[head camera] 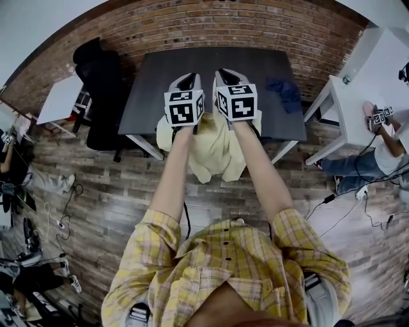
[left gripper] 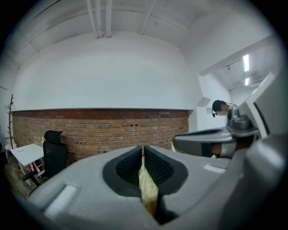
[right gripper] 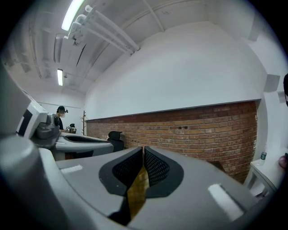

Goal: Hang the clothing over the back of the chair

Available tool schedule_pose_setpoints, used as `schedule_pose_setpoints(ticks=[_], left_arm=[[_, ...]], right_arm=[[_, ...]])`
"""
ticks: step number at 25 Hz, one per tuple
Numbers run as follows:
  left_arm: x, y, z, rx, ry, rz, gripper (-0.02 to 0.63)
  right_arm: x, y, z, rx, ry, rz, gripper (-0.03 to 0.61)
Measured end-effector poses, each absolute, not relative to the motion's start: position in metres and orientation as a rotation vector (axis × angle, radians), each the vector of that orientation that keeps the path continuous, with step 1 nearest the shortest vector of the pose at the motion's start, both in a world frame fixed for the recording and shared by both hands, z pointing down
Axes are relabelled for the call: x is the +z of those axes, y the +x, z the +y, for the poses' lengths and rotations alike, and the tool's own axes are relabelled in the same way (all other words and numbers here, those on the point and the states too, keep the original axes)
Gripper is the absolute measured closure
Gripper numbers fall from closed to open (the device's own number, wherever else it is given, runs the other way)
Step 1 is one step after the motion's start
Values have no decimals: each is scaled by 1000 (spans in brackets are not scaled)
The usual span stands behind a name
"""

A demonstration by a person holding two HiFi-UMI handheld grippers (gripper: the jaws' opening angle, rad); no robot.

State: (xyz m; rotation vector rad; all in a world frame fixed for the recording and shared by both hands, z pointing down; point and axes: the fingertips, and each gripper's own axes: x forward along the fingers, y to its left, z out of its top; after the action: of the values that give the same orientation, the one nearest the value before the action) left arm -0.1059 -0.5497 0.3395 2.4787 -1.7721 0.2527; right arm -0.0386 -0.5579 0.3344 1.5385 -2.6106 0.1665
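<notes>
Yellow garment (head camera: 214, 156) hangs below tools | left tool (left gripper: 142, 155), right tool (right gripper: 143, 155) each pinch its top edge | keep edge taut, level across back of office chair (head camera: 97, 83)

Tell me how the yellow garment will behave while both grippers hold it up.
Probably floppy: the yellow garment hangs in loose folds below the left gripper and right gripper. Likely light: thin fabric pinches flat between shut jaws.

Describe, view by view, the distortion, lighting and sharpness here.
Head view: fisheye bows the brick wall into an arc. Left gripper view: black corners, left claw soft. Right gripper view: ceiling tube glares white; yellow cloth in the right claw looks shadowed.
</notes>
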Motion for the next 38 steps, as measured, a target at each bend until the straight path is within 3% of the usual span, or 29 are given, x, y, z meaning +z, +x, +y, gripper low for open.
schedule_pose_setpoints(ticks=[6,10,23,31,33,38], left_arm=[[342,-100,-548,261,2477,-1756,599],[344,-98,-549,272,2474,-1743,553],[326,-90,-537,202,2511,-1717,512],[302,-87,-508,129,2540,-1751,497],[299,-90,-502,108,2526,-1763,543],[290,-92,-477,61,2537,-1767,554]], right_arm=[[341,-41,-557,210,1495,-2608,565],[343,-42,-558,232,1483,-2611,537],[322,-40,-543,219,1405,-2752,474],[296,-29,-516,154,1448,-2809,508],[293,-27,-510,144,1464,-2800,517],[286,-25,-489,112,1460,-2808,543]])
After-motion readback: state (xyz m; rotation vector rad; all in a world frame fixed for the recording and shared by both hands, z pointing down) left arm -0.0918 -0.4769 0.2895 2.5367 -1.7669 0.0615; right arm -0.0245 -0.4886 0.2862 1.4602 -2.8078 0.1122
